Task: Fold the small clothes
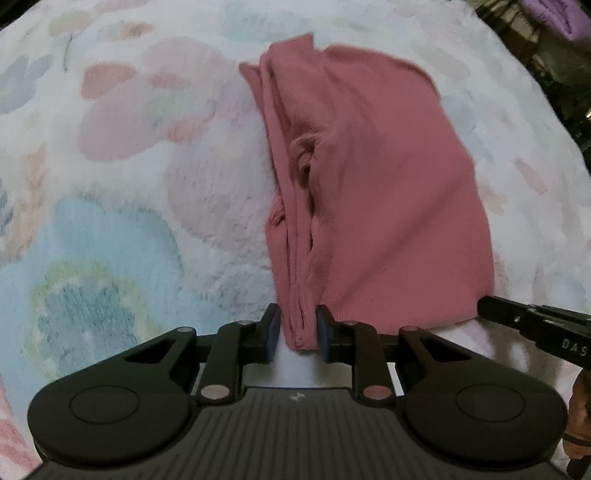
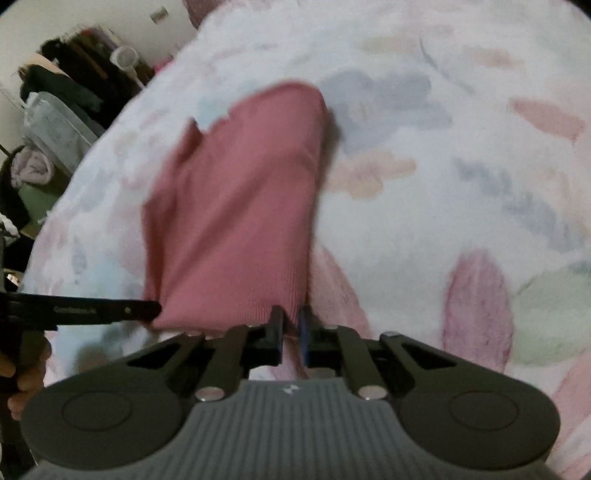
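Note:
A small dusty-pink ribbed garment (image 1: 388,206) lies partly folded on a fluffy floral blanket (image 1: 129,166). My left gripper (image 1: 298,332) is shut on the bunched layered edge at the garment's near left corner. In the right wrist view the same pink garment (image 2: 236,221) stretches away from me. My right gripper (image 2: 291,332) is shut on its near right corner. Each gripper's finger shows in the other's view: the right one (image 1: 517,317) at the garment's near right edge, the left one (image 2: 110,312) at its near left edge.
The floral blanket (image 2: 443,184) covers the whole work surface. Beyond its left edge in the right wrist view are dark clothes and a grey bin (image 2: 59,122). A purple item (image 1: 557,14) sits at the far right in the left wrist view.

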Demonstrator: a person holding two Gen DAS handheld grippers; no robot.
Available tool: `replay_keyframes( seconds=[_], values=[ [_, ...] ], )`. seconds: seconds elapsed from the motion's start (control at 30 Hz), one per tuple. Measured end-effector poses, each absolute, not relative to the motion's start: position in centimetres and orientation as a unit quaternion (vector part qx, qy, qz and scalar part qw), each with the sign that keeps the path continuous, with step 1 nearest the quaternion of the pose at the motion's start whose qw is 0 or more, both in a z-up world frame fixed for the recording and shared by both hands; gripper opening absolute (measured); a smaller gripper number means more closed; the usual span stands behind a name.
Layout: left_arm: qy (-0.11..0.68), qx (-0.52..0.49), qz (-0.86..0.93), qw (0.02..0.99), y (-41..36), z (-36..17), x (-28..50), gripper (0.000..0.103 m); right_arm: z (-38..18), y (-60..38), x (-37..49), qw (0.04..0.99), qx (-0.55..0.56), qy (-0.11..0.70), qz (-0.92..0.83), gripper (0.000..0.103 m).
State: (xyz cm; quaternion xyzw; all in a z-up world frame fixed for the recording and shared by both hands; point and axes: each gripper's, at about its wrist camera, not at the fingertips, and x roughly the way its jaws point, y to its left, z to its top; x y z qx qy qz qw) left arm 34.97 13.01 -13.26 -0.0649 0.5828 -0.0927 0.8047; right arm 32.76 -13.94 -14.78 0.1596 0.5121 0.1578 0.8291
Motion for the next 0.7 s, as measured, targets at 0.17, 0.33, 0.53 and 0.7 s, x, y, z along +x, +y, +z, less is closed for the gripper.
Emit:
replay_keyframes(
  seconds=[0.17, 0.33, 0.53, 0.7],
  values=[
    [0.585, -0.063, -0.089, 0.804, 12.7, -12.5, 34.4, 0.026, -15.3, -14.4, 32.6, 0.823, 0.166, 0.520, 0.158, 0.004],
    [0.573, -0.069, -0.085, 0.812, 13.4, -10.0, 34.0, 0.027, -13.6, -15.3, 32.3, 0.828, 0.157, 0.513, 0.165, 0.008],
    [0.506, -0.075, -0.093, 0.854, 13.6, -6.3, 36.2, 0.027, -11.2, -16.8, 32.9, 0.848, 0.144, 0.485, 0.160, 0.008],
    [0.479, -0.092, -0.125, 0.864, 12.0, -6.3, 41.4, 0.027, -10.6, -17.2, 34.9, 0.858, 0.131, 0.471, 0.156, 0.008]
  ],
)
